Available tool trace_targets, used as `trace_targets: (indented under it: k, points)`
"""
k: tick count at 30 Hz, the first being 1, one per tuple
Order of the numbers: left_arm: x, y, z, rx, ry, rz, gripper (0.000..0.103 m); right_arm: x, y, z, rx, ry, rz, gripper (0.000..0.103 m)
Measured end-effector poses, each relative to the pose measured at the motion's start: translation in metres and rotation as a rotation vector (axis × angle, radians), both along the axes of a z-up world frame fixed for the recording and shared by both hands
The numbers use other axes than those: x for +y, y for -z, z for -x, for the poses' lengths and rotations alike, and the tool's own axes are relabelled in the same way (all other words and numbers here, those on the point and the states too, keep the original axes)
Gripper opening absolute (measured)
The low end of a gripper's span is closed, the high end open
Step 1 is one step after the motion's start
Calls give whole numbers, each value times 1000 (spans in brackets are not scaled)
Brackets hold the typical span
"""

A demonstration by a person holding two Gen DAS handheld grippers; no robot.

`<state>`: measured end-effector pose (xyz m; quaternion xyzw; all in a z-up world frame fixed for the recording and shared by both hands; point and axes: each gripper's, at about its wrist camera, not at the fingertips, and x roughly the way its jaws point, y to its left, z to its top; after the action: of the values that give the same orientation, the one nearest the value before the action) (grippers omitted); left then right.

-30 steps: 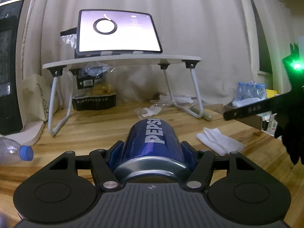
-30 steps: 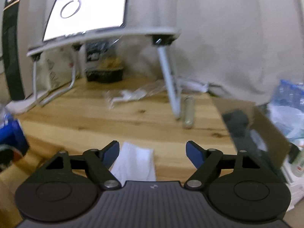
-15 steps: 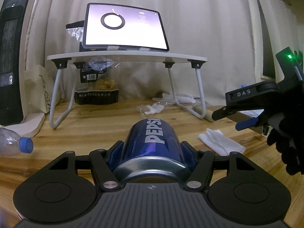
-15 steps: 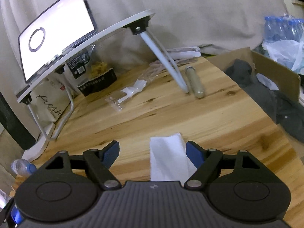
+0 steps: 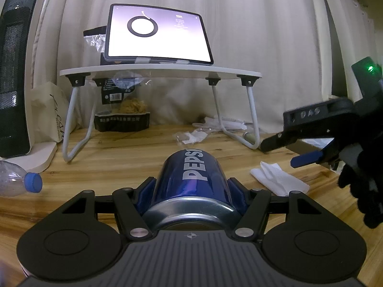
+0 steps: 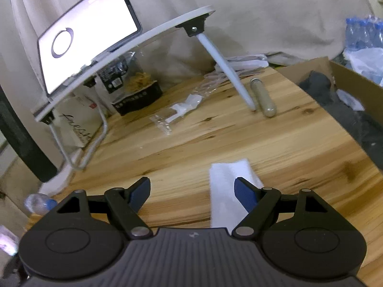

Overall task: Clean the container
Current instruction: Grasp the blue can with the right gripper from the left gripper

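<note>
The left gripper [image 5: 191, 189] is holding a blue Pepsi can [image 5: 192, 179] lying lengthwise along its fingers, the jaws clamped on the can's two sides near its silver end rim, which is facing the camera. The can is sitting above the wooden bench [image 5: 115, 165]; whether it is touching the surface cannot be told. The right gripper [image 6: 192, 191] is hovering over a folded white tissue [image 6: 229, 191], its jaws standing apart with nothing between them; the tissue is lying flat on the bench under the right-hand blue pad, off-centre in the opening. In the left wrist view the same tissue [image 5: 278, 179] is lying just to the right of the can, with the right gripper [image 5: 284, 151] hanging above it. Handling judgement: the can is thin-walled and light, and its painted wall is smooth and likely slippery, so clamping force should be kept moderate to avoid denting; the stiffer zones near the end rims are the preferred holding points. The tissue is soft and limp, offering no stiffness, so it should be pinched near its middle fold, with the jaws recentred over it first. The wiping has probably not begun. A clear plastic bottle [image 5: 16, 183] with a blue cap is lying at the left, well apart from the work.
</note>
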<state>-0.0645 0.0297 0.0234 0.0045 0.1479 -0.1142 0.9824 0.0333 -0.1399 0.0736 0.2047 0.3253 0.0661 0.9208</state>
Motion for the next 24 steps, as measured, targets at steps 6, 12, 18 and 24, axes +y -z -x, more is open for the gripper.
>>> trace_targets:
  k: [6,12,18,24]
  points:
    - [-4,0,1,-3,-2,-21,67,0,8,0,114,-135,-327,82]
    - [-13,0,2,-7,13,-70,67,7,18,-6,183,-220,-555,86]
    - [-26,0,13,-65,49,-146,67,25,25,-9,205,-316,-583,87]
    - [-44,0,29,-118,60,-242,67,39,26,-10,207,-402,-564,84]
